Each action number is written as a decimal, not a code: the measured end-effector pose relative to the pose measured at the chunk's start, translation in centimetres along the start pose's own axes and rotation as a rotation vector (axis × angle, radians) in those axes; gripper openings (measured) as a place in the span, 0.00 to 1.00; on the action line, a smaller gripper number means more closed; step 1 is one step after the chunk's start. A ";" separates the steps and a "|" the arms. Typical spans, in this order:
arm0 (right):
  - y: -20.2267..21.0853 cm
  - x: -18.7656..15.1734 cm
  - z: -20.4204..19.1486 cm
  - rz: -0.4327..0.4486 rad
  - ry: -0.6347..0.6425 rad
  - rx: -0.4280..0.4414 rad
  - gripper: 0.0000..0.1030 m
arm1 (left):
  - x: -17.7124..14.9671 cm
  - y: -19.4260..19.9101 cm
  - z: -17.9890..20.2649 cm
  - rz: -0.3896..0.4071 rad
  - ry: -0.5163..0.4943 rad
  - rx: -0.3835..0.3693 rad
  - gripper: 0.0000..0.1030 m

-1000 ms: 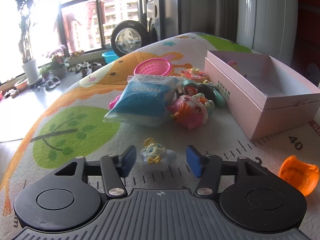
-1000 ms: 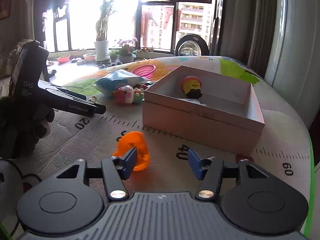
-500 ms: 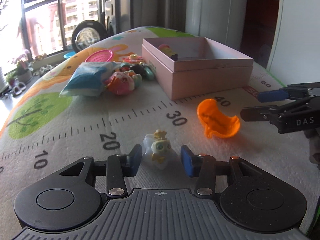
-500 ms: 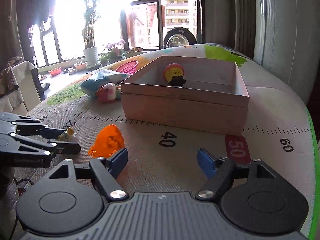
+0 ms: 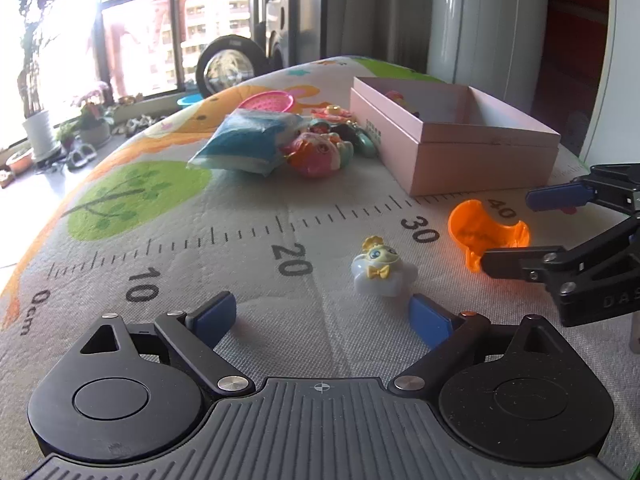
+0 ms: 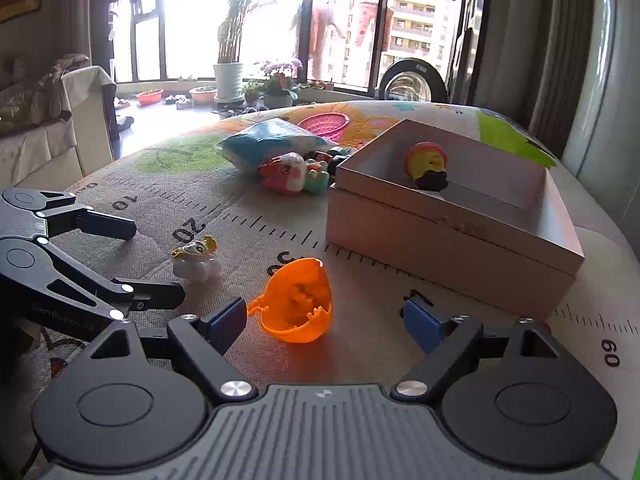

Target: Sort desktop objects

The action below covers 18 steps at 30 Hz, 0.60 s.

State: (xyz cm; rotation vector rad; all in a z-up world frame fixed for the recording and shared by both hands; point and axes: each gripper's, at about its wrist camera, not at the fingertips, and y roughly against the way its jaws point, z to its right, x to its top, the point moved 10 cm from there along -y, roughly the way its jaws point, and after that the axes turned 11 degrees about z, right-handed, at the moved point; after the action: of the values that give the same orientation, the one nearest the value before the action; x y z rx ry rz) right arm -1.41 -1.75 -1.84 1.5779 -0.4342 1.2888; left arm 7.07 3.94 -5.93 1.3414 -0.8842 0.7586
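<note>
Your right gripper (image 6: 324,320) wide open, empty; orange shell (image 6: 296,300) on mat between its fingers, nearer left one. Left gripper (image 5: 324,316) wide open, empty; white figurine (image 5: 382,272) just ahead, right of centre. Pink box (image 6: 452,236) beyond.

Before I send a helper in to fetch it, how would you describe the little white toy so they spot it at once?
Find the pink box on the ruler-printed mat. Nearer the camera, by the printed 20 and 30, the white cloud-shaped toy lies beside an orange shell. It alone is white, with a yellow bow.
</note>
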 end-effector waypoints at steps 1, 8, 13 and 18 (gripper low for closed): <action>-0.5 0.1 -0.2 -0.005 0.002 0.002 0.84 | 0.0 0.0 -0.2 0.000 0.012 0.003 0.94; -1.5 -0.2 -1.2 -0.027 0.020 0.036 0.50 | -0.1 -0.2 -0.5 -0.005 0.038 0.003 0.95; 1.0 -1.2 1.9 -0.016 -0.058 -0.020 0.50 | 0.1 -0.2 0.2 0.000 0.006 -0.005 0.96; 3.3 -2.4 5.1 0.006 -0.140 -0.101 0.51 | 0.7 -0.7 3.7 -0.004 -0.014 -0.109 0.96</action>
State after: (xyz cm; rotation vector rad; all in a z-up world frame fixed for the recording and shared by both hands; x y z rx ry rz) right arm -2.19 -8.22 -1.98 1.5870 -0.5831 1.1471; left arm 7.66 0.14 -5.59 1.2534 -0.9211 0.6888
